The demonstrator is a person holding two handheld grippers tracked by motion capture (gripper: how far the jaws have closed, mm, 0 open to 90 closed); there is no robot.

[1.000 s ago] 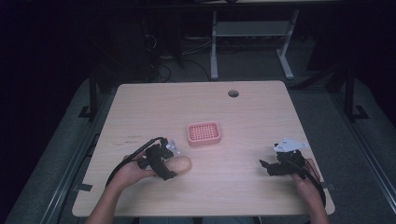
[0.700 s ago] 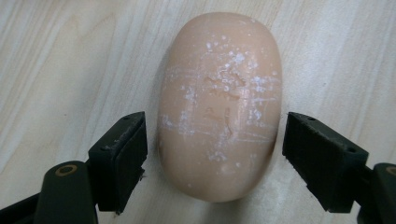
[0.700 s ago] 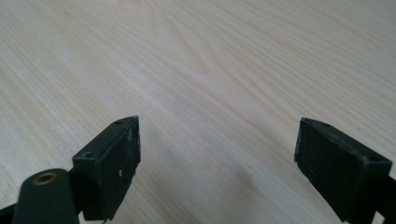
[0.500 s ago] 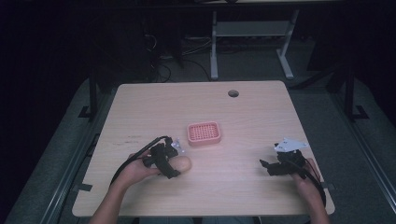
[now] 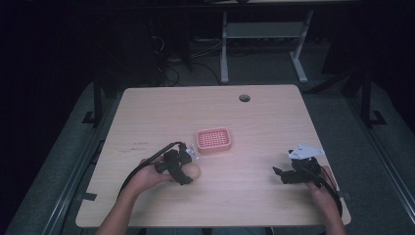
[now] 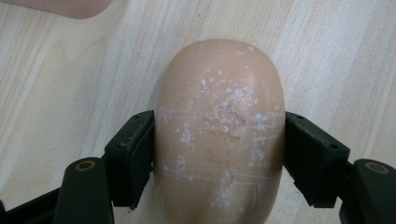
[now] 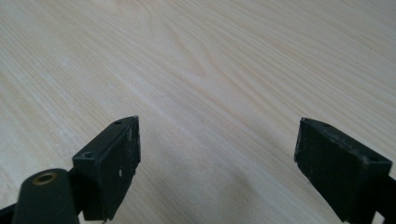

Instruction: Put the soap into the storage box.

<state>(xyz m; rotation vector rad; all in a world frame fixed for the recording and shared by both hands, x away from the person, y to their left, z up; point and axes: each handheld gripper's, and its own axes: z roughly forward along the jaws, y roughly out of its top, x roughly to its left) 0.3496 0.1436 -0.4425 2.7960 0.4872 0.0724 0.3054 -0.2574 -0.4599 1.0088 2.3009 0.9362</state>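
Left gripper (image 5: 185, 169) clamps both jaws on a tan oval soap bar (image 6: 219, 130) near the worktop's (image 5: 161, 110) front edge, left of centre; just beyond sits a pink slotted dish (image 5: 214, 140); right gripper (image 5: 281, 175), jaws wide apart and empty, rests near the front right corner

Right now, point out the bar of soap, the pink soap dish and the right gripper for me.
bar of soap (image 6: 219, 126), left gripper view, its scuffed top face.
pink soap dish (image 5: 214, 140), high view, its slotted floor.
right gripper (image 7: 217, 163), right gripper view, midway between its open fingertips.
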